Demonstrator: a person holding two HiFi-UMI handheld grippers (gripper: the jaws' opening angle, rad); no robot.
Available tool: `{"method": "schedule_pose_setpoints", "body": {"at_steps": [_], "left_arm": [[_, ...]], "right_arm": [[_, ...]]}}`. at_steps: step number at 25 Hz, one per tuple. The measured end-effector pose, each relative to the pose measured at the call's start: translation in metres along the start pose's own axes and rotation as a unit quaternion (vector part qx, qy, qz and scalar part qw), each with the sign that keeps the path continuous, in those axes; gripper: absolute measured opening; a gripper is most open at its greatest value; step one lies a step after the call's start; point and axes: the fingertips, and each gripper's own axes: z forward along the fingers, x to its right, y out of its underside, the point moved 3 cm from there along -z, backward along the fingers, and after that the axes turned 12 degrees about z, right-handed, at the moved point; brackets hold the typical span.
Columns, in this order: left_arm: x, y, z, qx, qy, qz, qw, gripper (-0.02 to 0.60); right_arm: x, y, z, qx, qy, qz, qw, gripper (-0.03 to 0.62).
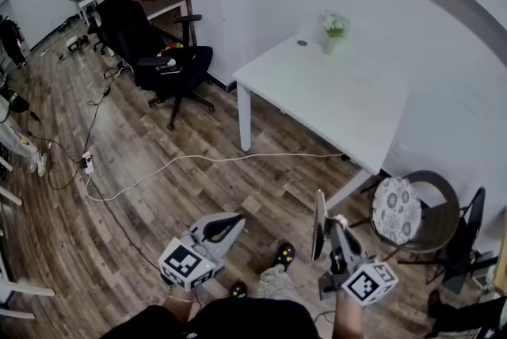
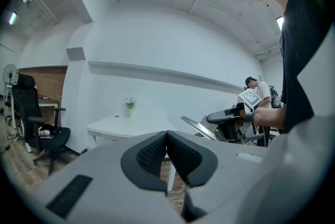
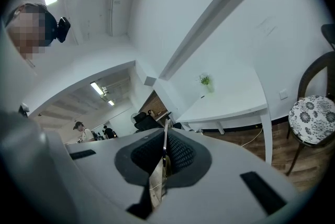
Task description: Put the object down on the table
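The left gripper [image 1: 228,225] is empty, jaws together. To its right, the right gripper [image 1: 325,228] has jaws clamped on the edge of a thin flat object [image 1: 319,211], held upright above the floor [image 1: 158,171], well short of the far tabletop [image 1: 317,92]. Such a narrow grip may let it pivot or slip; released on edge, it would likely topple.
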Motion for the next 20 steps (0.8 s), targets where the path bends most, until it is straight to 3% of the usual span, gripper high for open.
{"method": "schedule_pose_setpoints", "body": {"at_steps": [4, 20], "left_arm": [[-0.016, -0.012, 0.032, 0.016, -0.009, 0.003, 0.9998, -0.002], [-0.053, -0.025, 0.134, -0.009, -0.02, 0.012, 0.9997, -0.002]], "right_arm": [[0.023, -0.023, 0.019, 0.004, -0.001, 0.002, 1.0, 0.002], [0.097, -0.103, 0.08, 0.003, -0.003, 0.016, 1.0, 0.002]]}}
